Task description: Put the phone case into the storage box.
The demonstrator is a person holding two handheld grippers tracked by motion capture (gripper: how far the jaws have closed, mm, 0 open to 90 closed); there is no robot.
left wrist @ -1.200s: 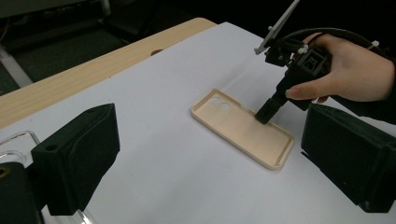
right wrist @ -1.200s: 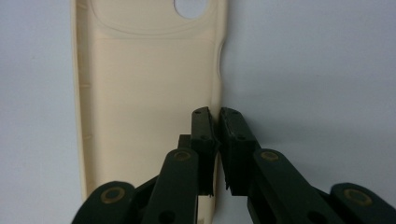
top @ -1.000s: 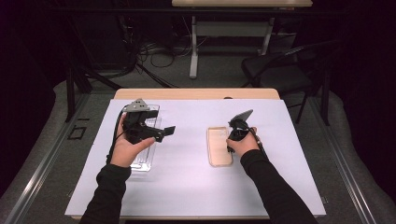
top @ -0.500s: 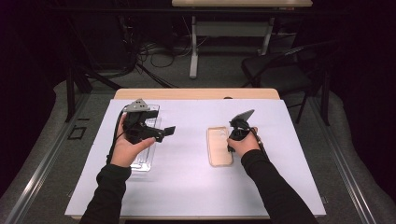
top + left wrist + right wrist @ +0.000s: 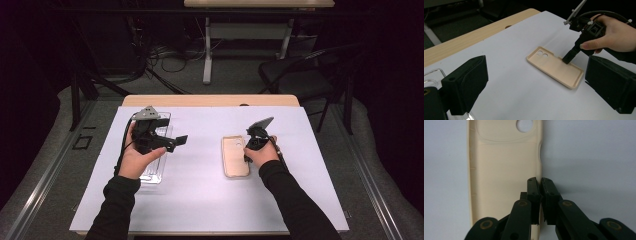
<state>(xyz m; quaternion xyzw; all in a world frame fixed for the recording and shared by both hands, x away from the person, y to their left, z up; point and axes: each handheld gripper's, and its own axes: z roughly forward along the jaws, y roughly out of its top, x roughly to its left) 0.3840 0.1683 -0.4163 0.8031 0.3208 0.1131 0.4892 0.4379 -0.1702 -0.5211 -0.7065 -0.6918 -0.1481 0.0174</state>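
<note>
Nothing has shifted — both hands hold position.

obstacles: beige phone case [image 5: 235, 156] lying flat on white sheet [image 5: 200, 200]; clear case [image 5: 155, 167] well left of it | free: bare sheet between them and nearer the person

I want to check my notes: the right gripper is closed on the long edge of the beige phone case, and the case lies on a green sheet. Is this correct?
Not quite: the sheet is white, as the high view shows. The right gripper is indeed closed on the long edge of the beige phone case.
</note>
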